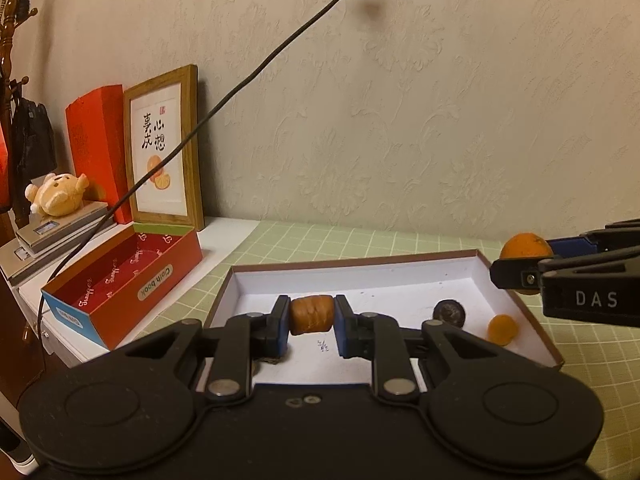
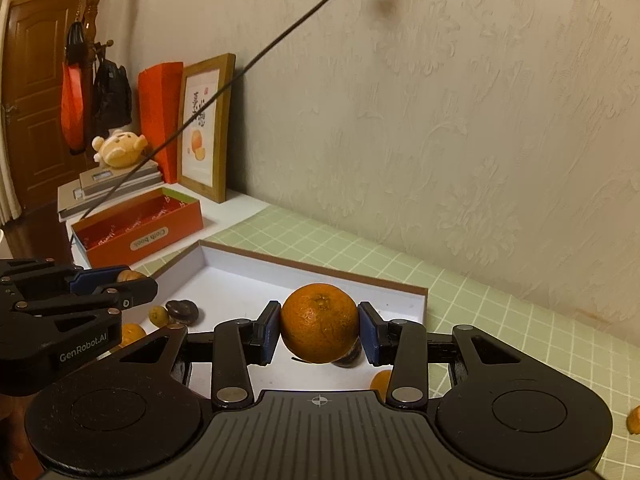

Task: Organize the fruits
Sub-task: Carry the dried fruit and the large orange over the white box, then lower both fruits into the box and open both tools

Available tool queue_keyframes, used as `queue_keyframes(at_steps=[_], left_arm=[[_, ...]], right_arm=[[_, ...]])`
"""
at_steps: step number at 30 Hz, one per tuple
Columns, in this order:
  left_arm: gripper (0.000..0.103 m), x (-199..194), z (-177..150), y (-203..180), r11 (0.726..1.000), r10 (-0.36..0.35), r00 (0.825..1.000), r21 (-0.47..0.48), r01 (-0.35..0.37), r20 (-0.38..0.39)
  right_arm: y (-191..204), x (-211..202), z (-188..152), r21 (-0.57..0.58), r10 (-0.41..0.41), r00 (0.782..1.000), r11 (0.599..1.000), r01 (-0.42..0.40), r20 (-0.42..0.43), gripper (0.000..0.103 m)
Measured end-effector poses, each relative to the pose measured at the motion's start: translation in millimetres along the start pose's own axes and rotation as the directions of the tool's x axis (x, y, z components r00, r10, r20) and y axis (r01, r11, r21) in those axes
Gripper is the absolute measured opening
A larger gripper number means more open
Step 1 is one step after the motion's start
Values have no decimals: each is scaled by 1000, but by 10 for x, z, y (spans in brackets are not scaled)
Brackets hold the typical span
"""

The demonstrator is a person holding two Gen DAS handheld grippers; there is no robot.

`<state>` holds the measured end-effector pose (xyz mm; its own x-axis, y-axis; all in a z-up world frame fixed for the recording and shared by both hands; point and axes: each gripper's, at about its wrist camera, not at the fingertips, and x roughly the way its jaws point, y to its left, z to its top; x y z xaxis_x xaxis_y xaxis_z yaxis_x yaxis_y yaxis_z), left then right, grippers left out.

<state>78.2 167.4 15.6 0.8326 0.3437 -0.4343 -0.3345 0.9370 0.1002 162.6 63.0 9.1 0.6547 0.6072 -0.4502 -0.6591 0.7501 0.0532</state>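
My left gripper [image 1: 312, 320] is shut on a small brown wrinkled fruit [image 1: 312, 314] and holds it above the white shallow box [image 1: 360, 276]. My right gripper [image 2: 319, 326] is shut on a large orange [image 2: 319, 322] above the same box [image 2: 248, 264]. In the left wrist view the right gripper [image 1: 520, 268] shows at the right edge with the orange [image 1: 524, 245]. In the box lie a dark round fruit [image 1: 449, 312] and a small orange piece [image 1: 502, 329]. The right wrist view shows the dark fruit [image 2: 182, 311], a green-yellow fruit [image 2: 158, 315] and the left gripper [image 2: 132, 282].
An open red box [image 1: 128, 280] marked "Cloth book" stands left of the white box. Behind it are a framed picture [image 1: 162, 148], a red bag [image 1: 96, 136] and a plush toy [image 1: 56, 194] on scales. A black cable [image 1: 240, 84] crosses above. A green checked mat [image 2: 500, 304] covers the table. An orange piece [image 2: 634, 420] lies at the right.
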Motion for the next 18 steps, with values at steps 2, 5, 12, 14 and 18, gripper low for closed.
queue_keyframes(at_steps=[2, 5, 12, 14, 18], left_arm=[[13, 47, -14, 10, 1000, 3, 1000, -2, -3, -10], [13, 131, -35, 28, 1000, 8, 1000, -3, -8, -25], [13, 263, -39, 46, 1000, 11, 999, -10, -11, -39], [13, 308, -40, 31, 1000, 14, 999, -11, -14, -46], [13, 370, -49, 22, 1000, 15, 999, -10, -15, -52]], right_arm=[[-11, 50, -20, 3, -1, 1000, 1000, 1, -6, 42], [-32, 109, -28, 3, -1, 1000, 1000, 1, -11, 42], [-77, 234, -21, 1, -4, 1000, 1000, 4, -18, 42], [-88, 256, -32, -1, -5, 1000, 1000, 5, -20, 42], [-111, 315, -48, -1, -5, 999, 1000, 5, -32, 42]])
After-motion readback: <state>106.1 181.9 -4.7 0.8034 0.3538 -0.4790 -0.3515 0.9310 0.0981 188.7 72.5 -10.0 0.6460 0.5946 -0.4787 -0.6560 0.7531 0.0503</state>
